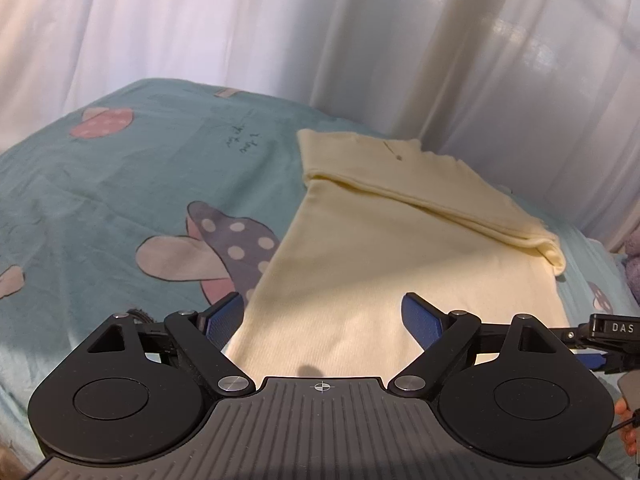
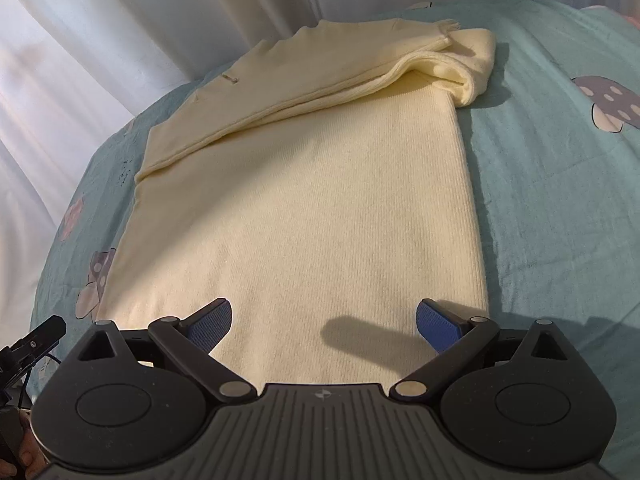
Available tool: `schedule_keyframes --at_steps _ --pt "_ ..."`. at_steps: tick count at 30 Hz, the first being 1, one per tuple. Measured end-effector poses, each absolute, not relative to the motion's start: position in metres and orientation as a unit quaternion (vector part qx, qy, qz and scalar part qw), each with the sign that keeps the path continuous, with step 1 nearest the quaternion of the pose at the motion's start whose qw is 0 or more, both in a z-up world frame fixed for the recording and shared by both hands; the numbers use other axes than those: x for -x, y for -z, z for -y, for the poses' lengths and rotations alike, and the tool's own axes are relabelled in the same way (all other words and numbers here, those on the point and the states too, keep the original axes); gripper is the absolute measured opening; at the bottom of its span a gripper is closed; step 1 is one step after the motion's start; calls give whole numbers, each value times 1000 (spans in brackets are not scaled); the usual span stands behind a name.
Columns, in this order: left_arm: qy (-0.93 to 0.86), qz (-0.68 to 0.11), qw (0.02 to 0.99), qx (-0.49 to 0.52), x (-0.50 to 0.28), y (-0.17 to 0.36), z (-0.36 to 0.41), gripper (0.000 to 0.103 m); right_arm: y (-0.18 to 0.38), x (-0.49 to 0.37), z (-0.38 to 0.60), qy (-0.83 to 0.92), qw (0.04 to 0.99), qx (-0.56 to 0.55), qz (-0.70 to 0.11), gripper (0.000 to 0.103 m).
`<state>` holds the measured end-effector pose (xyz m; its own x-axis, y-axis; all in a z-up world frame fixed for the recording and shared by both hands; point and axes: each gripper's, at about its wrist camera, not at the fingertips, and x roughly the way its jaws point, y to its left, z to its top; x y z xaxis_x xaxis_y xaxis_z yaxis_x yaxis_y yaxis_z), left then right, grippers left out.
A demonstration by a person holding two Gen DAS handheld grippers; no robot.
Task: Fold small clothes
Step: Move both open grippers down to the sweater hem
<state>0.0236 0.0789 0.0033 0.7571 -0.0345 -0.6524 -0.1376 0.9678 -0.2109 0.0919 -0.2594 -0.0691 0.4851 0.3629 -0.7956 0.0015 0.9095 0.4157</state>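
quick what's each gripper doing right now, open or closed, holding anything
Left gripper: open, holding nothing, over the near end of the cream sweater.
Right gripper: open, holding nothing, also over the sweater's near end.

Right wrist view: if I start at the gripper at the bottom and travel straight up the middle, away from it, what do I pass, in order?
right gripper, jaws apart → flat body of the cream sweater → folded-over sleeves across its far end → teal mushroom-print bedsheet edge → white curtain
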Motion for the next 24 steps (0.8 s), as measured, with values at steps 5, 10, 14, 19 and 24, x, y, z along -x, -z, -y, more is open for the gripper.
schedule_keyframes --at_steps 5,10,14,19,24 --pt "-18 -354 927 119 -23 0 -77 92 71 -91 260 -90 844 -193 -493 99" --pt "-12 -361 925 115 -25 4 -78 92 72 -90 254 -87 848 -175 -493 99" --pt "-6 -372 921 118 -29 9 -80 92 72 -90 250 -88 851 -158 -492 99" --pt "-3 -383 918 104 -31 15 -81 92 74 -87 251 -88 859 -161 -478 99" --pt "-21 -384 918 96 -26 11 -91 92 76 -80 255 -85 868 -183 -453 99"
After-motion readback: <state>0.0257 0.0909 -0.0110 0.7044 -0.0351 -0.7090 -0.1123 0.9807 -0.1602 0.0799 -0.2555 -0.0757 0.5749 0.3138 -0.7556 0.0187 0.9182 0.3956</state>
